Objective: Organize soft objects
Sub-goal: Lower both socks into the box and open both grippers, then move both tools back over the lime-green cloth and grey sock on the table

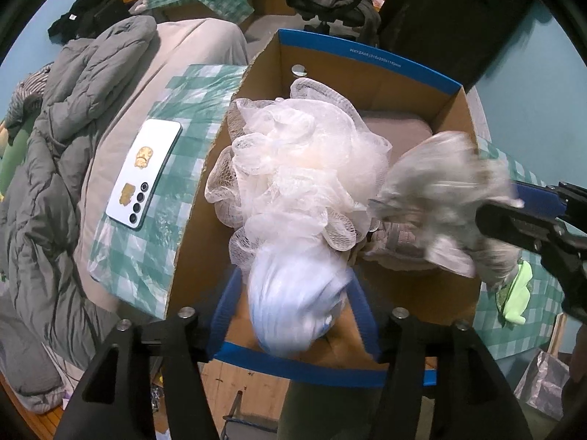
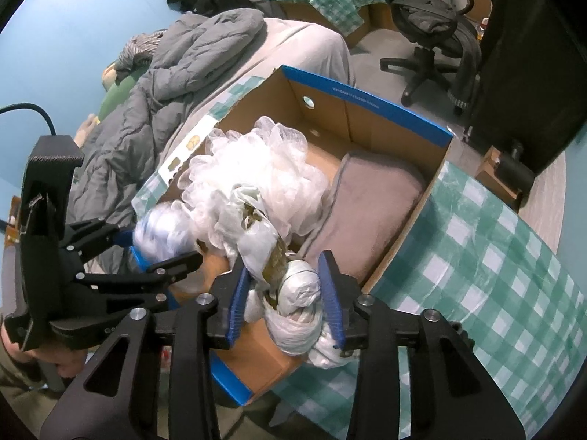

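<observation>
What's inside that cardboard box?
In the box: a white mesh pouf and a grey cushion. The right gripper holds a white bag bundle over its near edge; the left gripper holds a bluish one. The floor beneath is mostly covered.

Black angular gripper frames, ribbed blue fingers [image 2: 237,304], silver screws [image 1: 399,312], black cable [image 2: 33,112] (left gripper [image 2: 161,245])

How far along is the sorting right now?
Done: grey cushion and mesh sponge sit in the cardboard box. In hand: left hand-held gripper holds a blue-white bundle; right hand-held gripper holds a white bag. Left: green toy outside.
</observation>
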Demonstrator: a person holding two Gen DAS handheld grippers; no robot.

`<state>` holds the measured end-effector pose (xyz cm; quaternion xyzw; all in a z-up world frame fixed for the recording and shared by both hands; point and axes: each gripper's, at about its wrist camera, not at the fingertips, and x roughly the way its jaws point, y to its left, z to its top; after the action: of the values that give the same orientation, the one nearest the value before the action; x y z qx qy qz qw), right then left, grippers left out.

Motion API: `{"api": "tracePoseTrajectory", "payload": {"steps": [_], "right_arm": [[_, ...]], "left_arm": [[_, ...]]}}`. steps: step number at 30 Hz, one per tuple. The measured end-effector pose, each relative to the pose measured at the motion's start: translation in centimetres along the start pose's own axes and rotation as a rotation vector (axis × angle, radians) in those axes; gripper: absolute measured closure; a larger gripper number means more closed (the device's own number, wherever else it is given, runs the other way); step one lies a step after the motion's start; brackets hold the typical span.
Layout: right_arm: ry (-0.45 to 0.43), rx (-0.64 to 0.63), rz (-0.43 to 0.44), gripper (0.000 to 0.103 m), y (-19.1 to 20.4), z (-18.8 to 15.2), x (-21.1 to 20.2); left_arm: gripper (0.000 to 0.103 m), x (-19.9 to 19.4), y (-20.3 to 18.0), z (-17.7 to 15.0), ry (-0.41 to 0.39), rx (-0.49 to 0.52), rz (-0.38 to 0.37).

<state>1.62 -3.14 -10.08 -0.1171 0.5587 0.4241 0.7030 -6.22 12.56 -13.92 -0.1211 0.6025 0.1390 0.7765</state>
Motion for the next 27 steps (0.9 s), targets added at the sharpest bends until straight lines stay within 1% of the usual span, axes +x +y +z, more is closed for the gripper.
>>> {"api": "tracePoseTrajectory", "payload": {"steps": [1, 2, 3, 9, 15, 17, 20, 27], "right_arm": [[0.000, 0.003, -0.003, 0.053, 0.0, -0.1, 0.0], [-0.003, 0.008, -0.004, 0.047, 0.0, -0.2, -0.2], [-0.006, 0.011, -0.002, 0.045, -0.1, -0.4, -0.3], [-0.015, 0.029, -0.015, 0.044, -0.6, -0.6, -1.2], [-0.023, 0.057, -0.031, 0.042, -1.8, -1.0, -2.4], [-0.027, 0.061, -0.043, 0.041, -2.1, -1.2, -2.8], [-0.032, 0.068, -0.060, 0.037, -2.6, -1.4, -3.4], [-0.044, 0.112, -0.087, 0.037, -4.4, -2.3, -4.7]], "left_arm": [[0.039, -0.1, 0.0, -0.1, -0.004, 0.002, 0.002], [0.038, -0.2, -0.1, -0.1, -0.006, 0.004, 0.005], [0.038, -0.3, -0.1, -0.1, -0.007, 0.005, 0.007], [0.038, -0.8, -0.1, -0.2, -0.007, -0.018, -0.006], [0.038, -1.6, -0.8, -0.1, -0.019, -0.018, -0.017], [0.037, -1.9, -1.3, 0.0, -0.025, -0.011, -0.021], [0.037, -2.4, -2.0, 0.2, -0.032, 0.002, -0.030], [0.037, -3.0, -4.4, 0.9, -0.041, 0.057, -0.049]]}}
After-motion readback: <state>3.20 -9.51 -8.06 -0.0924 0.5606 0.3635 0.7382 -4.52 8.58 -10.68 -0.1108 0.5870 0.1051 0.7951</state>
